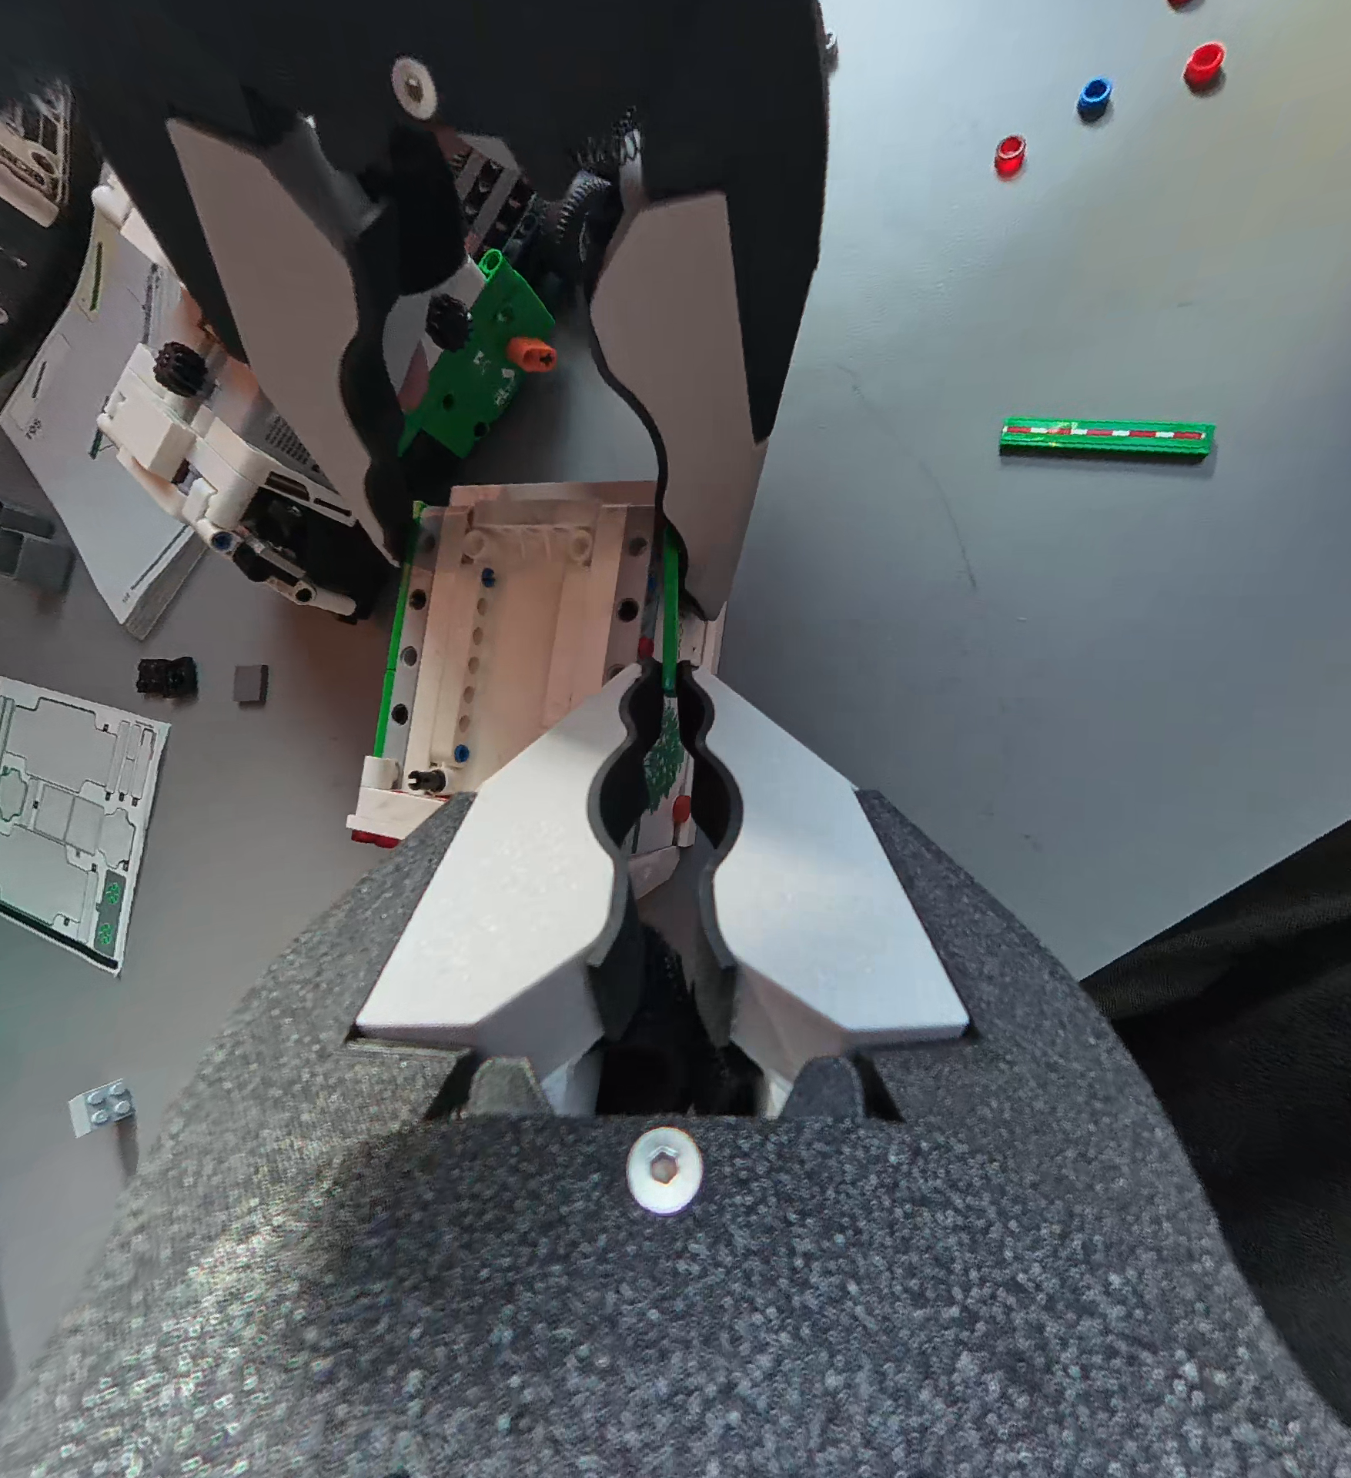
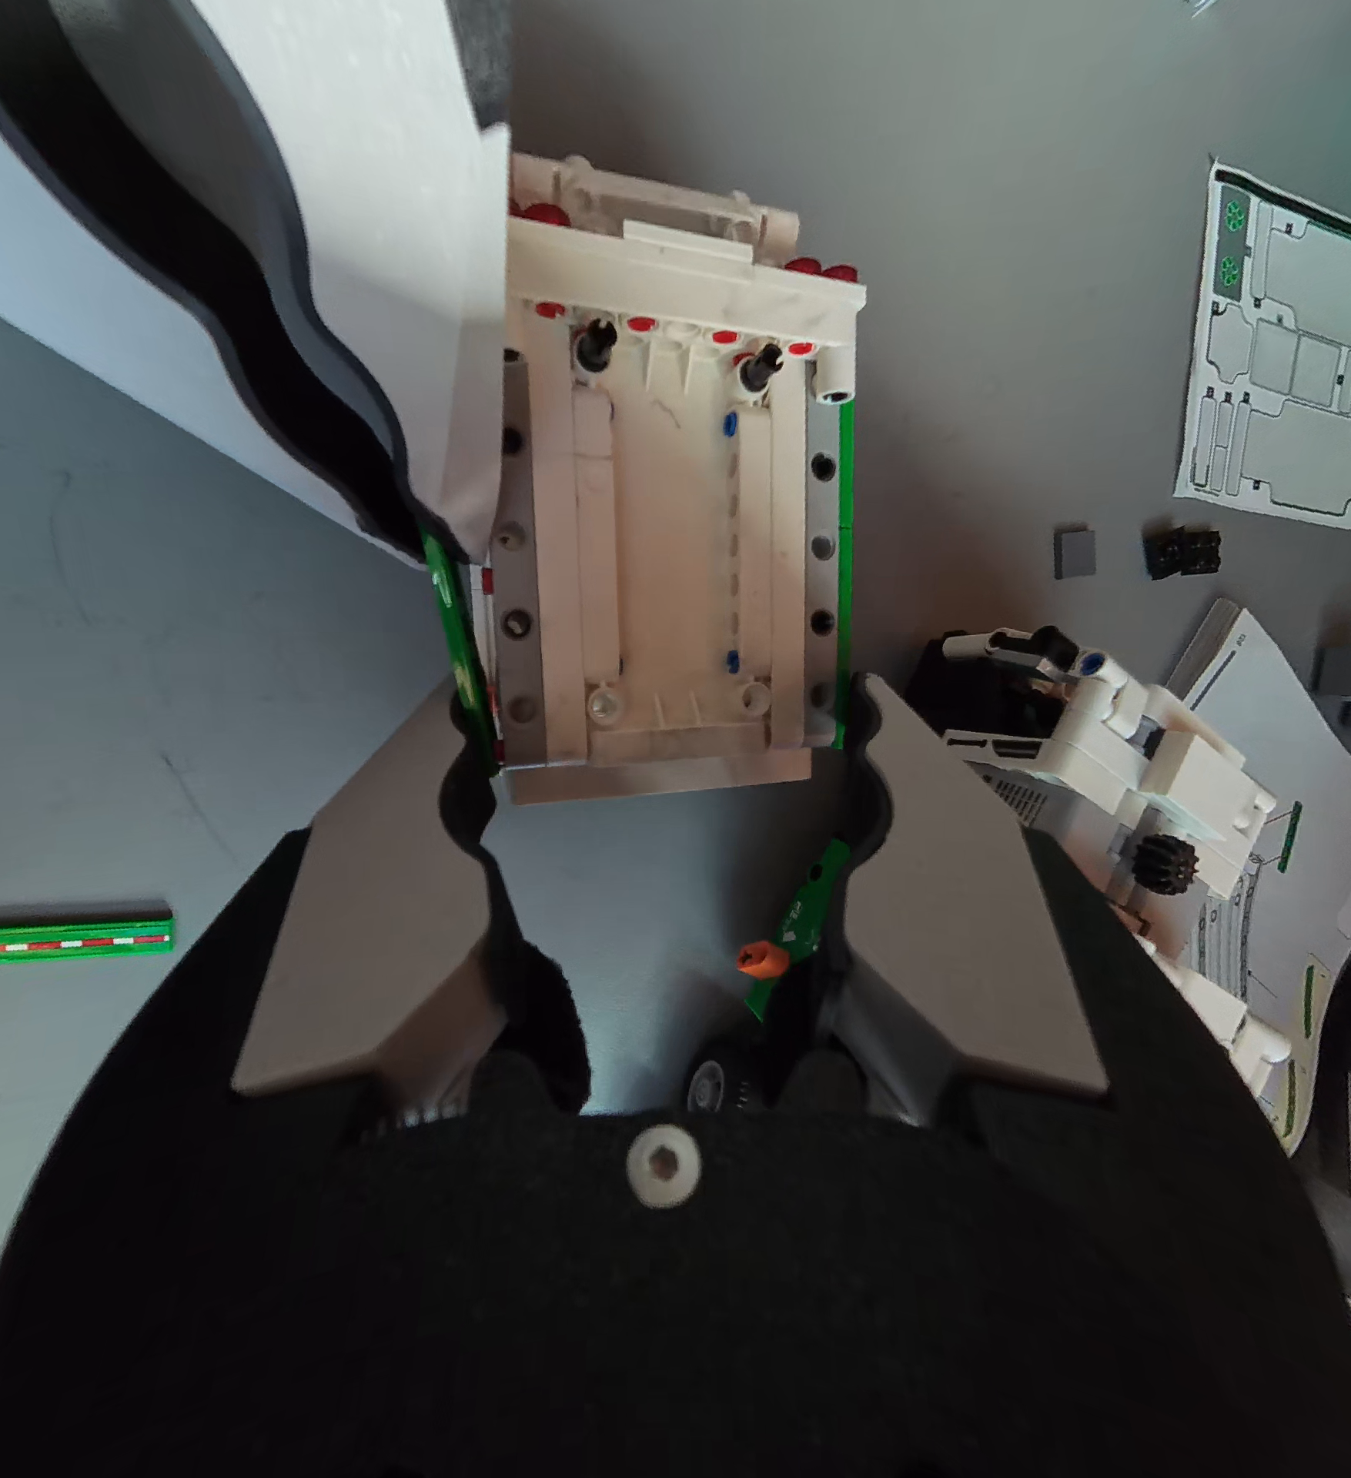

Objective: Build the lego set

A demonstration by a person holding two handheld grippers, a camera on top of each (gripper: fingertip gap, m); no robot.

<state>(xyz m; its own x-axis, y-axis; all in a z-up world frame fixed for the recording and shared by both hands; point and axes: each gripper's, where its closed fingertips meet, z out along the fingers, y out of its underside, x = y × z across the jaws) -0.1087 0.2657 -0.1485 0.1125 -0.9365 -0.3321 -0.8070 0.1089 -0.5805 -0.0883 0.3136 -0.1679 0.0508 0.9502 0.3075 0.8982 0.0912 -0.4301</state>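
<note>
Two tongs meet over one white box-shaped build at frame centre. Left tongs, low in their view, pinch its green side panel narrowly. Right tongs gape wide, tips straddling the box's near end. Beyond on the grey worktop: green strip right, sticker sheet left, white cab, round studs upper right.

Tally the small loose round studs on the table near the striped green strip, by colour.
Seen in the left wrist view:
Red round studs: 2
Blue round stud: 1
Total: 3
A further red piece at the top edge is cut off, not counted.
</note>
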